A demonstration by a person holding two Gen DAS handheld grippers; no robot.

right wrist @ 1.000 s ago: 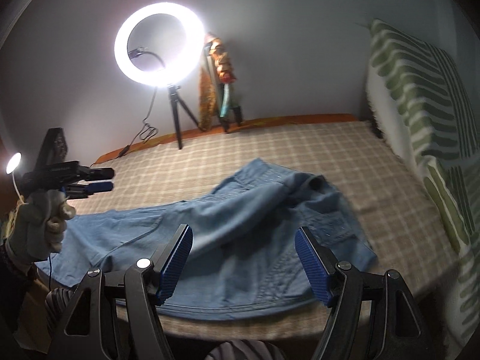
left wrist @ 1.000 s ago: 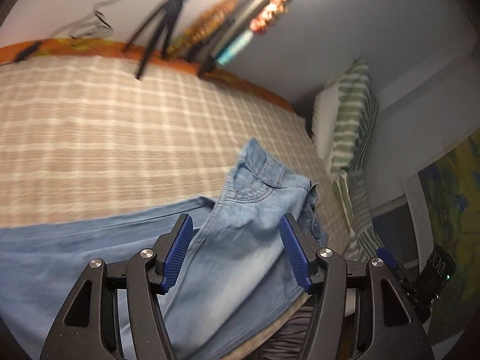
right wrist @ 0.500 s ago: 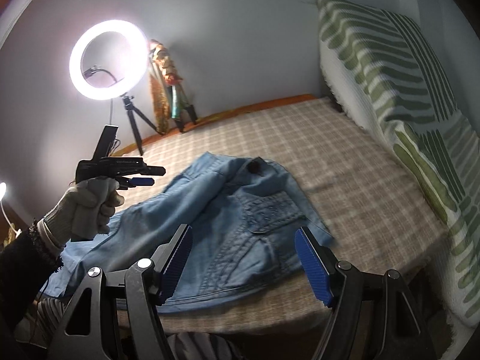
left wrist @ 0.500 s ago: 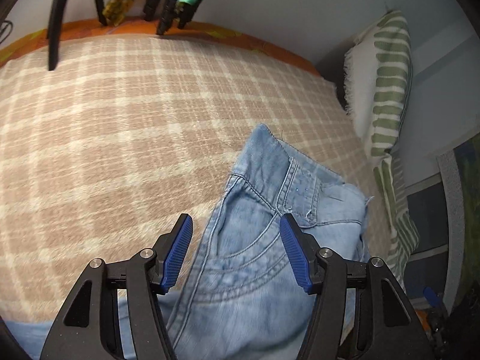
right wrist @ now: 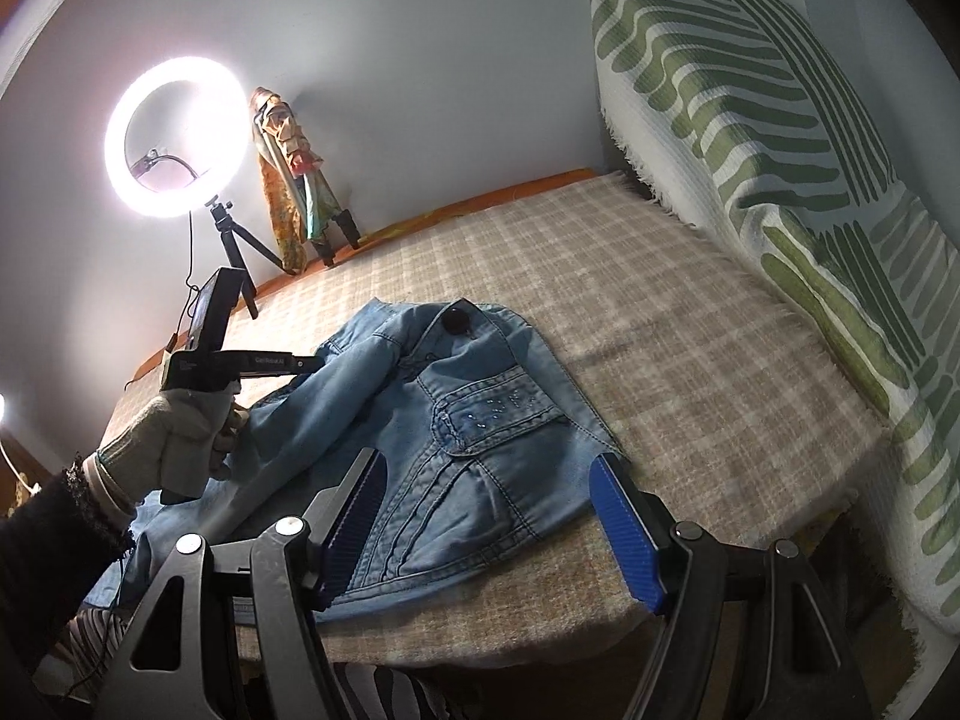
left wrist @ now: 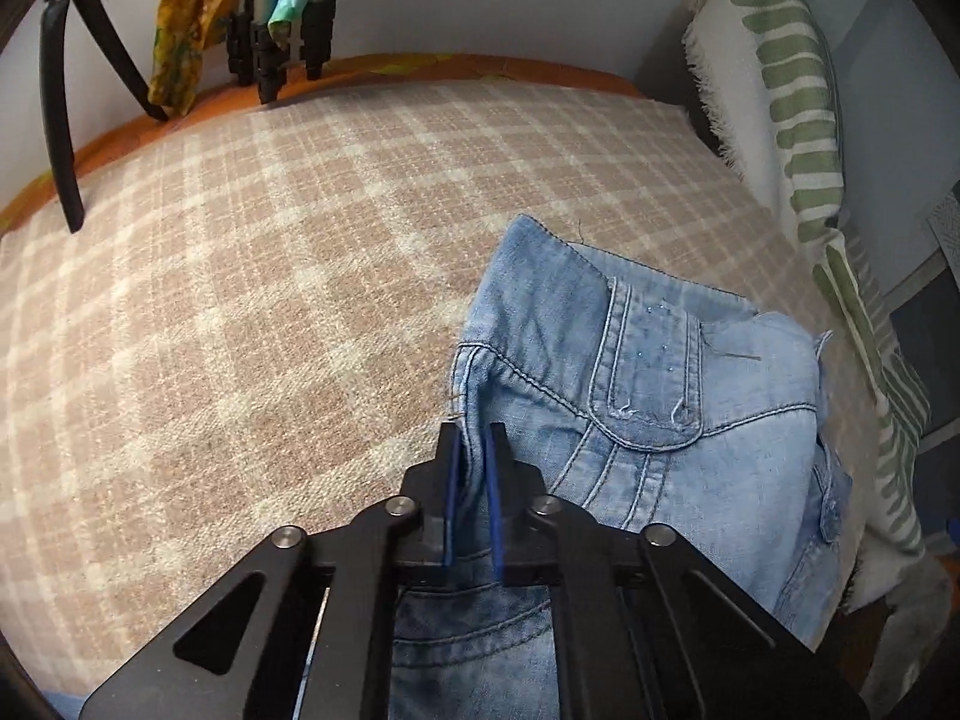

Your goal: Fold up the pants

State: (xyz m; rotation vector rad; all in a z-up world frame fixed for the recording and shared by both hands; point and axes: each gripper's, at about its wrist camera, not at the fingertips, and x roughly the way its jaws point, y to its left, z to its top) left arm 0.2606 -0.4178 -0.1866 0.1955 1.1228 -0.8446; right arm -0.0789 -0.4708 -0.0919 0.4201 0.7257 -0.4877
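Left tongs [left wrist: 472, 432] just closed, pinching the pants [left wrist: 648, 420] edge.

I am in a bedroom at home. A bed [right wrist: 690, 360] fills most of my view, spread with a beige and cream checked blanket [left wrist: 270, 300] over an orange sheet [right wrist: 510, 195] that shows along the far edge. Big cushions [right wrist: 750, 120] with green stripes lean at the head of the bed against a plain pale wall [right wrist: 420, 60]. A lit ring light [right wrist: 175, 138] on a small tripod [right wrist: 240, 252] stands at the far side, and a second tripod there has bright cloth [right wrist: 285, 180] draped over it. Jeans [right wrist: 480, 420] lie on the blanket, ordinary household laundry.
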